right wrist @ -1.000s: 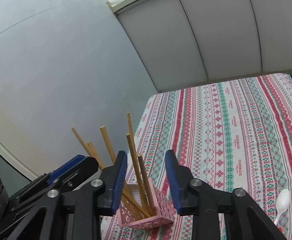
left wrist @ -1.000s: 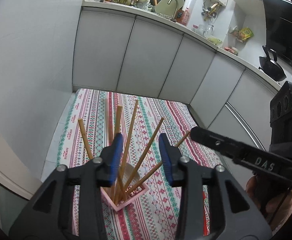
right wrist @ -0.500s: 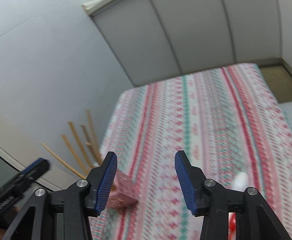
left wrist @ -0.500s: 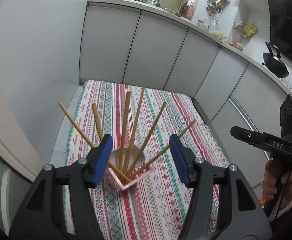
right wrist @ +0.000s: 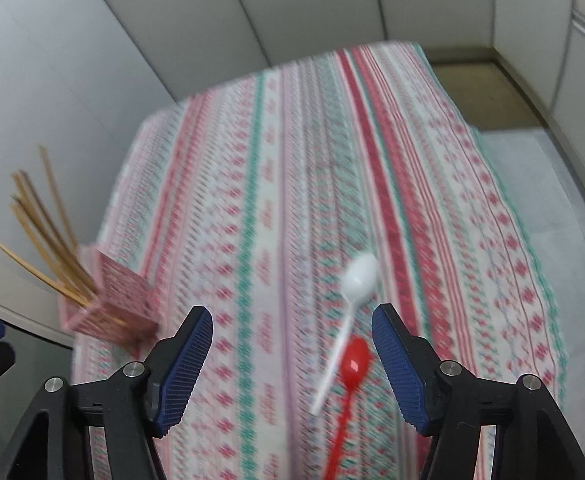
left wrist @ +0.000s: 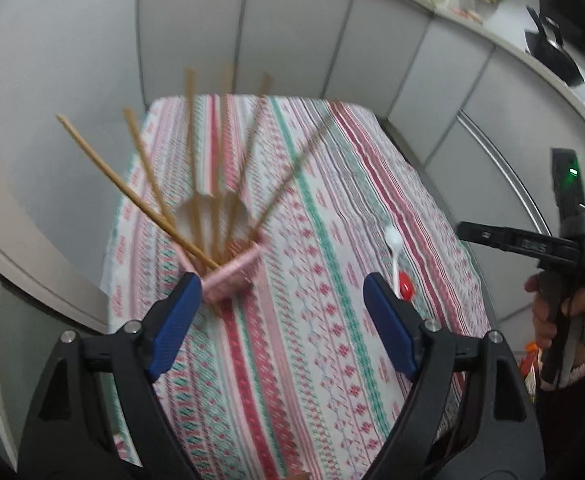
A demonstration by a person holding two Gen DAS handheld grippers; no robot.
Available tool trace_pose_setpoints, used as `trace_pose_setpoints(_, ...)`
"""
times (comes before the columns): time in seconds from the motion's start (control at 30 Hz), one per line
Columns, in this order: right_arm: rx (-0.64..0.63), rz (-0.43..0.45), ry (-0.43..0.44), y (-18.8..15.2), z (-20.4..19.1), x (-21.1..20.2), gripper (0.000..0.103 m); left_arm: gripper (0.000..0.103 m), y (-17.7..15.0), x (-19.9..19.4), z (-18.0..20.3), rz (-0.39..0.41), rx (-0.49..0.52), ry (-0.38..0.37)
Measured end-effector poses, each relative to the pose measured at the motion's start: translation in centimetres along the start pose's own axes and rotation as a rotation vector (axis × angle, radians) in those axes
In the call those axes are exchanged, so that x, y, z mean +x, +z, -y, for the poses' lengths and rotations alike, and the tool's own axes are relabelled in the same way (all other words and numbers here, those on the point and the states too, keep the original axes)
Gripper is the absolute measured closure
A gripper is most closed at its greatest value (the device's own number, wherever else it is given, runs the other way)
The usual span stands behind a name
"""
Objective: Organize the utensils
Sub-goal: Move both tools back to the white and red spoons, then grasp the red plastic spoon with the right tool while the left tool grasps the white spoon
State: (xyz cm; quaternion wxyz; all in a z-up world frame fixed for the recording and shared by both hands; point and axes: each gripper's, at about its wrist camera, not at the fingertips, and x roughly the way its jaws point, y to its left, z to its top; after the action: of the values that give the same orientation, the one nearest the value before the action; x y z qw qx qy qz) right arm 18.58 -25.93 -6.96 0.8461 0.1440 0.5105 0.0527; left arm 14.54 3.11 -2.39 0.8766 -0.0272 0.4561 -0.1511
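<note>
A pink holder (left wrist: 232, 276) with several wooden chopsticks (left wrist: 132, 196) fanned out stands near the table's left edge. My left gripper (left wrist: 282, 284) hovers just in front of it, jaws opening, nothing between them. A white spoon (left wrist: 392, 240) and a red spoon (left wrist: 406, 286) lie on the cloth to the right. My right gripper (right wrist: 292, 312) hangs above the white spoon (right wrist: 358, 276) and red spoon (right wrist: 356, 360), jaws opening, pads touching neither. The pink holder (right wrist: 116, 300) sits to its left. The right gripper (left wrist: 468, 230) also shows side-on in the left wrist view.
A striped red, green and white tablecloth (left wrist: 312, 360) covers the table. A grey wall runs along the left, white cabinets (left wrist: 292, 40) behind. Floor (right wrist: 532, 160) lies past the table's right edge. A person's hand (left wrist: 548, 320) grips the right tool.
Both grippers have opened wider and tilted downward. The right one swung away from the chopstick holder to over the two spoons. The left one drew back from the chopsticks.
</note>
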Motion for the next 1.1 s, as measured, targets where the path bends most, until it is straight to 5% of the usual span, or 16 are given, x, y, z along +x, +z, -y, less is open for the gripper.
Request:
trace_pose_setpoints(0.2,0.009,-0.154,-0.057,-1.8,2.1,4.7,0.034,0.02,-1.3,2.5,3.8,-0.064,0.084,-0.024)
trace_pose_setpoints(0.4,0.082,-0.288,-0.022,-3.1,3.9,8.7,0.064,0.02,-1.9,4.8,5.2,-0.124,0.102,-0.021)
trace_pose_setpoints(0.73,0.112,-0.348,0.003,-3.3,4.4,11.6,0.066,0.02,-2.7,7.1,5.2,-0.18,0.104,0.005)
trace_pose_setpoints(1.1,0.088,-0.326,0.009,-2.5,5.6,11.2,0.095,0.02,-1.7,9.6,6.3,-0.209,0.094,-0.003)
